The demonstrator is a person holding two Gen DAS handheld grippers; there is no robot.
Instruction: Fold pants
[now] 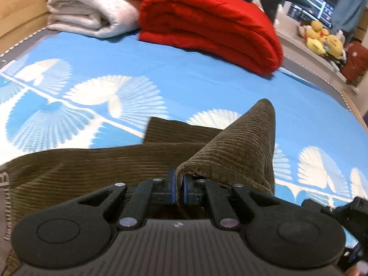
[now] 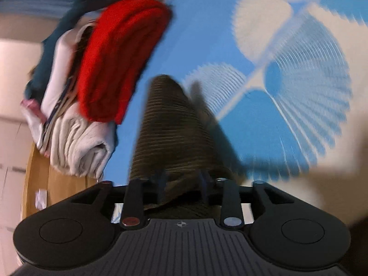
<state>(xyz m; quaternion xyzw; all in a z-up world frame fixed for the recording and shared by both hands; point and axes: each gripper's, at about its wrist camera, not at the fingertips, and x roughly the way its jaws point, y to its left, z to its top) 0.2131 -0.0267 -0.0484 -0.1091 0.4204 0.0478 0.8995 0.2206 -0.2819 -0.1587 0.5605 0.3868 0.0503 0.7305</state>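
Brown corduroy pants [image 1: 92, 165] lie across the blue patterned bed sheet [image 1: 207, 80]. One part of the pants is raised into a ridge [image 1: 248, 142]. My left gripper [image 1: 179, 188] is shut on the edge of that raised fabric, its blue pads nearly touching. The right wrist view is blurred. There the pants [image 2: 170, 124] run forward from my right gripper [image 2: 182, 184]. Its fingers stand apart, with a bunch of the cloth lying loosely between them.
A folded red blanket [image 1: 207, 27] and a folded white blanket [image 1: 87, 7] are stacked at the far end of the bed. Yellow plush toys [image 1: 322, 39] sit on a ledge at the right. A wooden bed frame [image 1: 18, 18] borders the left side.
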